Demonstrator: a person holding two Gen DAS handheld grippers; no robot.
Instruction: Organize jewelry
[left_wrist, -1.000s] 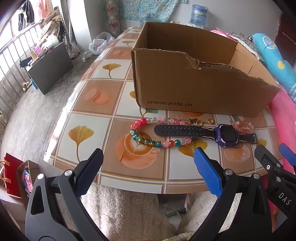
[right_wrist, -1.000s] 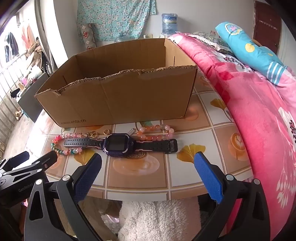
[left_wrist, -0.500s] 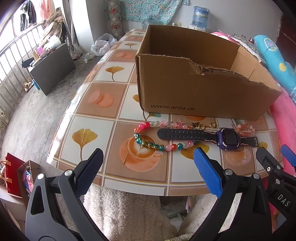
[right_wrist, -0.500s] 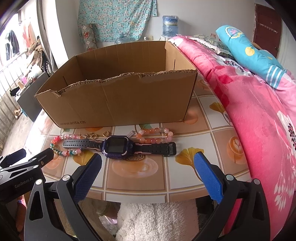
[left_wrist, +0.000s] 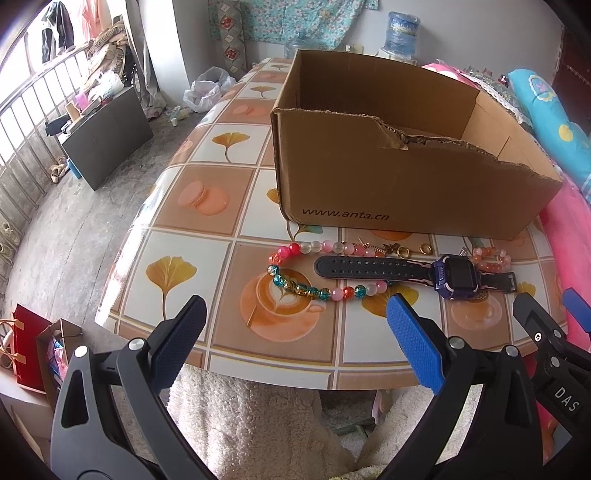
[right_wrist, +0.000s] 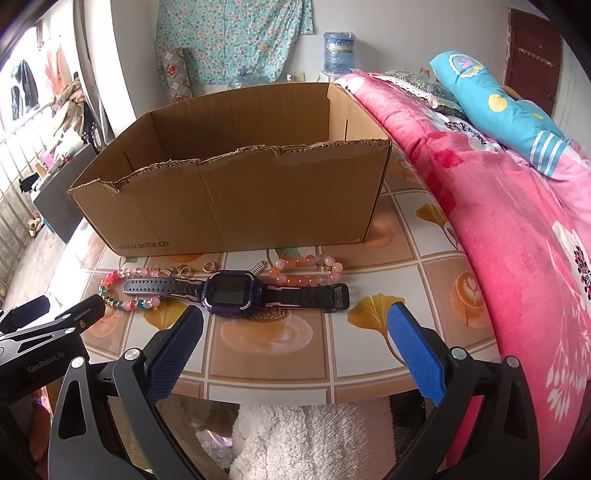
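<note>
An open cardboard box (left_wrist: 399, 192) (right_wrist: 236, 199) stands on the tiled table (left_wrist: 199, 199). In front of it lie a multicoloured bead necklace (left_wrist: 295, 284) (right_wrist: 122, 295), a purple watch with a black strap (left_wrist: 454, 277) (right_wrist: 232, 288), an orange-pink bead bracelet (left_wrist: 491, 254) (right_wrist: 306, 269) and small gold rings and clasps (left_wrist: 402, 251) (right_wrist: 195, 269). My left gripper (left_wrist: 291, 332) is open and empty at the table's front edge, below the necklace. My right gripper (right_wrist: 295, 339) is open and empty at the front edge, below the watch.
A pink bed cover (right_wrist: 498, 221) and blue pillow (right_wrist: 498, 99) border the table on the right. A white fluffy cloth (left_wrist: 251, 417) lies below the front edge. A dark cabinet (left_wrist: 103, 136) and bags (left_wrist: 29, 350) stand on the floor at left.
Both grippers have pulled back slightly and risen a little; the box and jewelry sit a bit higher and farther in view. Nothing on the table has moved.
</note>
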